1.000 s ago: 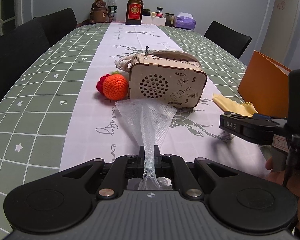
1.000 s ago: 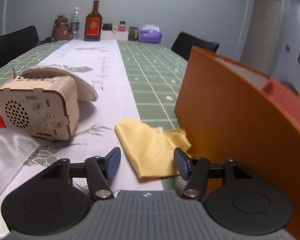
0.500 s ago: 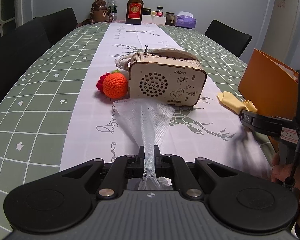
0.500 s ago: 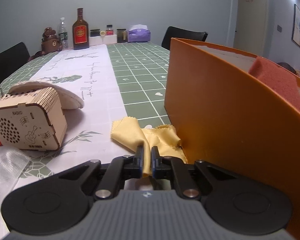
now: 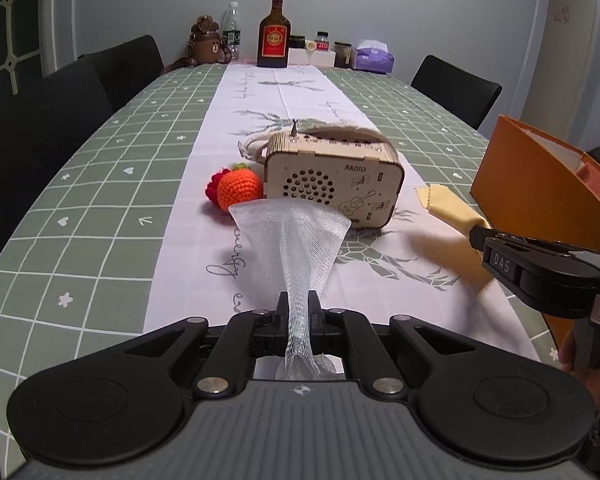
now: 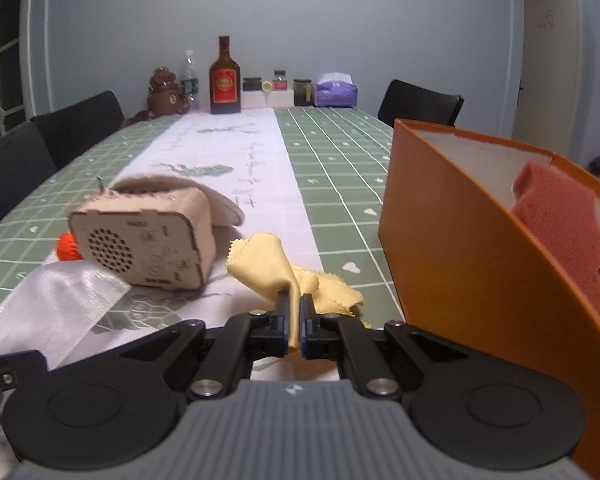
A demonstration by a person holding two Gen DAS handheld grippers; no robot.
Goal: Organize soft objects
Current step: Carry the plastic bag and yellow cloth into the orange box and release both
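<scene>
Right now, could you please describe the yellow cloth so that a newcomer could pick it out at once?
Find the tall orange box at the table's right side; the yellow cloth lies crumpled between it and the wooden radio. It is the only yellow fabric, with zigzag edges, and the right gripper is pinching one fold of it.

Grey wall (image 5: 420, 8), black chairs (image 5: 456, 90)
</scene>
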